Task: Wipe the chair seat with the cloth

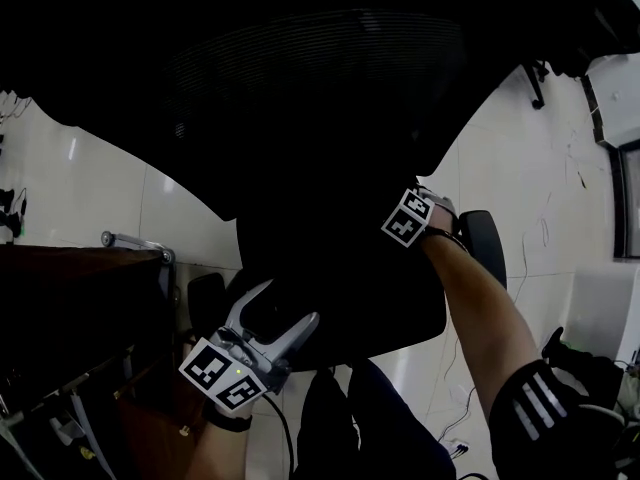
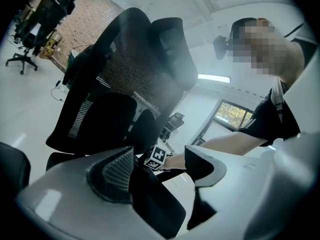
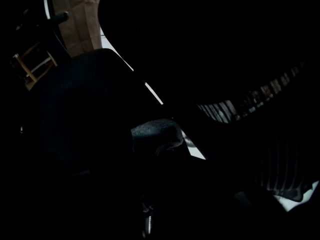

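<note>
Our left tool (image 1: 287, 304) is spread wide at the near edge of the black chair seat (image 1: 350, 278); our right tool (image 1: 412, 218) sits over the seat, its jaws lost in darkness.

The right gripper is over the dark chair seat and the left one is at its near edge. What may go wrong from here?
1. The left gripper has its jaws apart around the edge of the chair seat, not clamped, so the chair may turn under wiping pressure.
2. The right gripper lies in deep shadow and no cloth can be made out there. It might rub the seat with bare jaws.
</note>
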A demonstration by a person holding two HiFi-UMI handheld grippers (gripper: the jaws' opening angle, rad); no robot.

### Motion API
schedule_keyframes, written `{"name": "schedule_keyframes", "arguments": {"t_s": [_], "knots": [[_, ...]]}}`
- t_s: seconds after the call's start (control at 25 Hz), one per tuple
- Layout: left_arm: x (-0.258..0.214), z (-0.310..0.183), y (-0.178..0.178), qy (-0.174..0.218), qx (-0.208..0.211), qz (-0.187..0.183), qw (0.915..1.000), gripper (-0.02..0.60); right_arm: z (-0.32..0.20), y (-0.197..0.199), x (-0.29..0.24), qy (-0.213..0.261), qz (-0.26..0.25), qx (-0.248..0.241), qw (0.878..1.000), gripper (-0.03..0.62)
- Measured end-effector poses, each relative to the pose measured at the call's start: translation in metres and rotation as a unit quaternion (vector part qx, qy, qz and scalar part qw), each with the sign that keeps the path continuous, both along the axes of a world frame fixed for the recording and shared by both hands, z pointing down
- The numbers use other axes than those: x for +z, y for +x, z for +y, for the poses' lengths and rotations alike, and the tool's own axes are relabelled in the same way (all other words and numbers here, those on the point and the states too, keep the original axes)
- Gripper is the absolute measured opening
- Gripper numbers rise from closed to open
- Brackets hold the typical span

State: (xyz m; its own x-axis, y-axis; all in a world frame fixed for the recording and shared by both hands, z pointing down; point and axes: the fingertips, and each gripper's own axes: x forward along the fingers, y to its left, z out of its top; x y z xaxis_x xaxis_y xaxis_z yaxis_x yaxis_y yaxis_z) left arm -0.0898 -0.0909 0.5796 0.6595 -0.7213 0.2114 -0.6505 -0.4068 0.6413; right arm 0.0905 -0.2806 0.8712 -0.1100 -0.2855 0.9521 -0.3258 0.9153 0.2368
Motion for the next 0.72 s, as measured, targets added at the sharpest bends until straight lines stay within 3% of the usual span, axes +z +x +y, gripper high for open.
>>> {"name": "schedule_keyframes", "arguments": {"t_s": [0.12, 0.28, 0.56, 0.72], "knots": [[0.0, 0.005, -0.001, -0.003, -0.002, 0.0, 1.0, 0.345, -0.003, 0.001, -0.008, 0.0, -0.009, 0.017, 1.0, 0.031], [0.001, 0.013, -0.012, -0.006, -0.01, -0.006, 0.9999, 0.345, 0.022, -0.068, -0.023, -0.02, -0.1, 0.007, 0.995, 0.031], [0.01, 0.038, -0.044, -0.026, -0.055, -0.006, 0.9981, 0.345, 0.146, -0.257, -0.036, -0.094, -0.202, -0.108, 0.969, 0.031], [0.021, 0.05, -0.056, -0.035, -0.068, -0.011, 0.997, 0.345, 0.194, -0.303, -0.024, -0.108, -0.192, -0.18, 0.959, 0.031]]}}
